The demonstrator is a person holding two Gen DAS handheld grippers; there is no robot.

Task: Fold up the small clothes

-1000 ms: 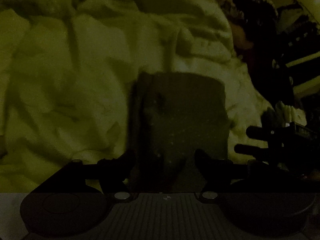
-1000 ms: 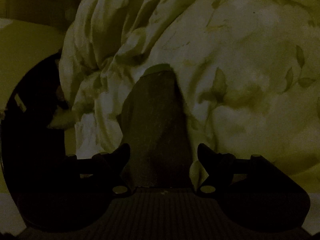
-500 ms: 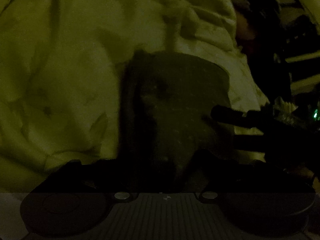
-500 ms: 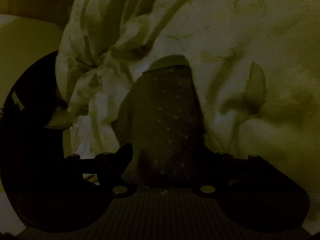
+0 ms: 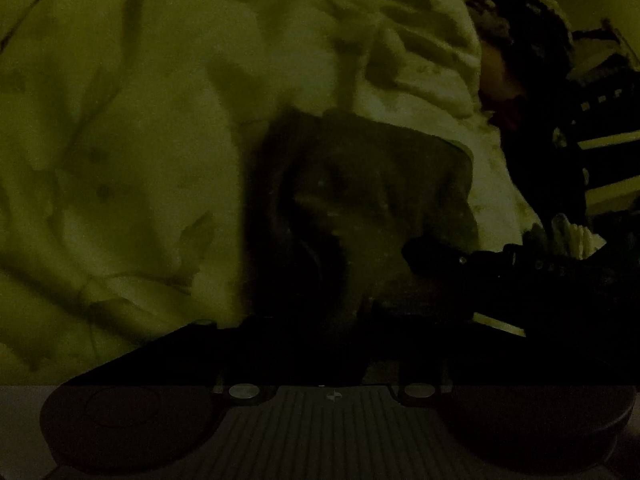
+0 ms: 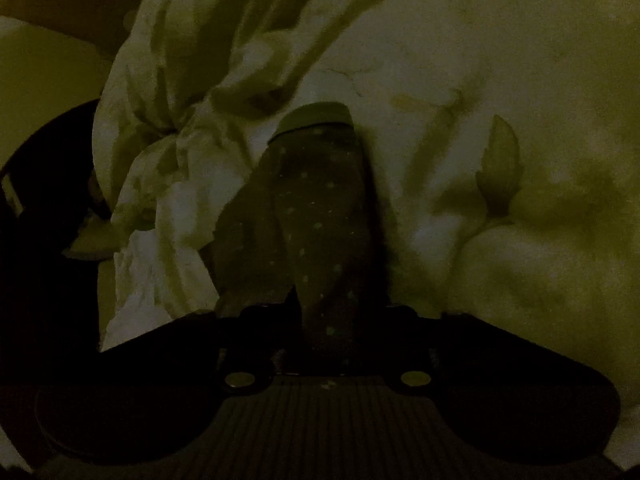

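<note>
A dark dotted sock [image 6: 320,220] lies on the rumpled bedspread [image 6: 500,80], well in from the bed's edges — not yet folded. The right tongs [image 6: 328,320] are closing on its near end; the left tongs [image 5: 352,320] are closing too — grip unclear in the dark.

Bedding: a pale, crumpled sheet [image 5: 140,152] fills most of the left wrist view, creased into deep folds.
Print: a leaf or bud motif [image 6: 500,168] shows on the same pale fabric in the right wrist view.
Bunched fabric: gathered folds [image 6: 168,128] rise at the upper left of that view.
Background: dark, cluttered shapes [image 5: 580,128] lie beyond the sheet's right edge, too dim to identify.
Light: very low throughout.
</note>
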